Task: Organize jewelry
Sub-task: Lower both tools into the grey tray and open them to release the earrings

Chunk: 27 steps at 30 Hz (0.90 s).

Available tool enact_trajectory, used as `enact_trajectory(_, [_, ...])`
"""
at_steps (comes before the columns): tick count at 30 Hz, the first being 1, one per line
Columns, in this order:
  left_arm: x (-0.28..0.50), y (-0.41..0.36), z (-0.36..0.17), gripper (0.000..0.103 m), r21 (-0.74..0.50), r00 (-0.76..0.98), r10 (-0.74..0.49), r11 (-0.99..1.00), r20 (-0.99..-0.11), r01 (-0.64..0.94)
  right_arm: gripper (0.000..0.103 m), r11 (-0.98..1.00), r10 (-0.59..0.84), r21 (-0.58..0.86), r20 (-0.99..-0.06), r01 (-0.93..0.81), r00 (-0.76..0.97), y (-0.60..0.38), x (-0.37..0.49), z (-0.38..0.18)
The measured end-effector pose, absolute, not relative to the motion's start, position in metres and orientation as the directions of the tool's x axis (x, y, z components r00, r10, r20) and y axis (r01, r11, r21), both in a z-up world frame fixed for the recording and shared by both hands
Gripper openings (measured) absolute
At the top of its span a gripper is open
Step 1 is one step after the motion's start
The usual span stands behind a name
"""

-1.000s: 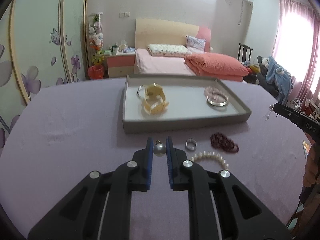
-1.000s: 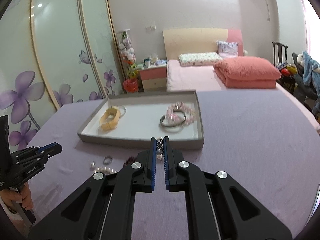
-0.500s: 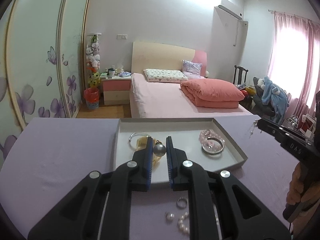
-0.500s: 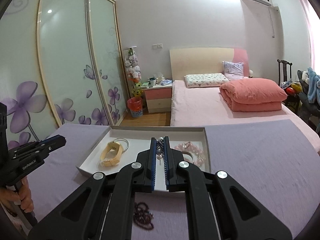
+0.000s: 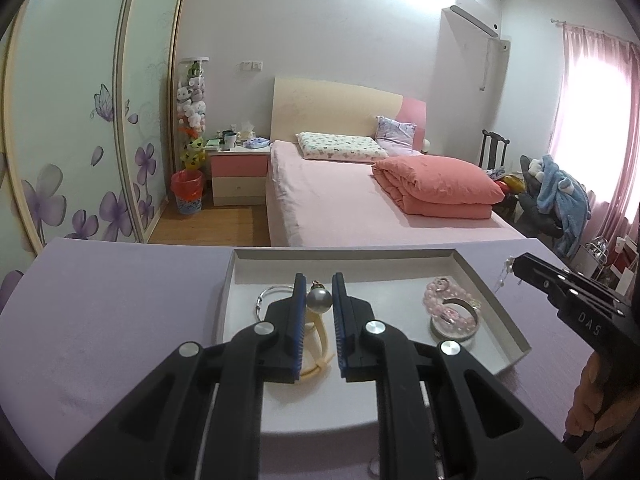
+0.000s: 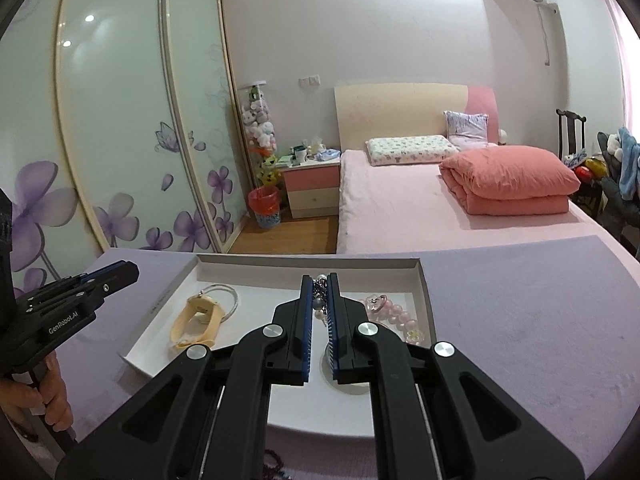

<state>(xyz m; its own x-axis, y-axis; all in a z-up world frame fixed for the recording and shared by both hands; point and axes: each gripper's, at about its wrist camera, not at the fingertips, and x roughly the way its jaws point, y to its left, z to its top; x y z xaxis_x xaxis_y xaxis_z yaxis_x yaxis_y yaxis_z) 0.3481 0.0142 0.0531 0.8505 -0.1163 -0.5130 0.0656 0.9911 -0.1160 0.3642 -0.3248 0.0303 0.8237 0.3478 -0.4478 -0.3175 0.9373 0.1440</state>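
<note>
My left gripper [image 5: 317, 285] is shut on a silver pearl earring [image 5: 318, 300], held above the grey jewelry tray [image 5: 496, 292]. My right gripper [image 6: 319, 286] is shut on a dangling beaded earring [image 6: 319, 305], also over the tray [image 6: 425, 288]. Inside the tray lie a cream bangle [image 6: 197, 321], a thin silver hoop [image 6: 231, 295], a pink bead bracelet [image 6: 394, 314] and a silver bangle [image 5: 454, 326]. In the left wrist view the right gripper [image 5: 516, 266] comes in from the right with its earring hanging at the tip. The left gripper [image 6: 132, 270] shows at the left of the right wrist view.
The tray rests on a lilac tablecloth [image 6: 540, 320]. A dark red bead bracelet [image 6: 274, 460] lies on the cloth just below my right gripper. A person's hand [image 6: 48, 400] holds the left tool. Beyond the table are a pink bed [image 5: 360, 204] and a flowered wardrobe [image 6: 120, 140].
Both grippers have moved forward from the loose jewelry on the cloth to over the tray, each still holding its earring. The pearls and ring on the cloth have dropped out of view.
</note>
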Motion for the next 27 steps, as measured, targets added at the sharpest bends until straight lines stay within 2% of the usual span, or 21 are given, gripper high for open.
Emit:
enact_trajectory(17, [0.384,0.009,0.025,0.014,-0.123,0.82,-0.125,0.99,-0.559,0.067,0.009,0.932,0.36,0.163,-0.52,-0.325,0.774,-0.31,0.387,-0.002])
enact_trajectory(27, [0.388,0.001,0.014,0.014,-0.118,0.808,-0.128,0.99,-0.575,0.073,0.009,0.93,0.366,0.187,-0.531,-0.315,0.764,-0.317,0.393,-0.005])
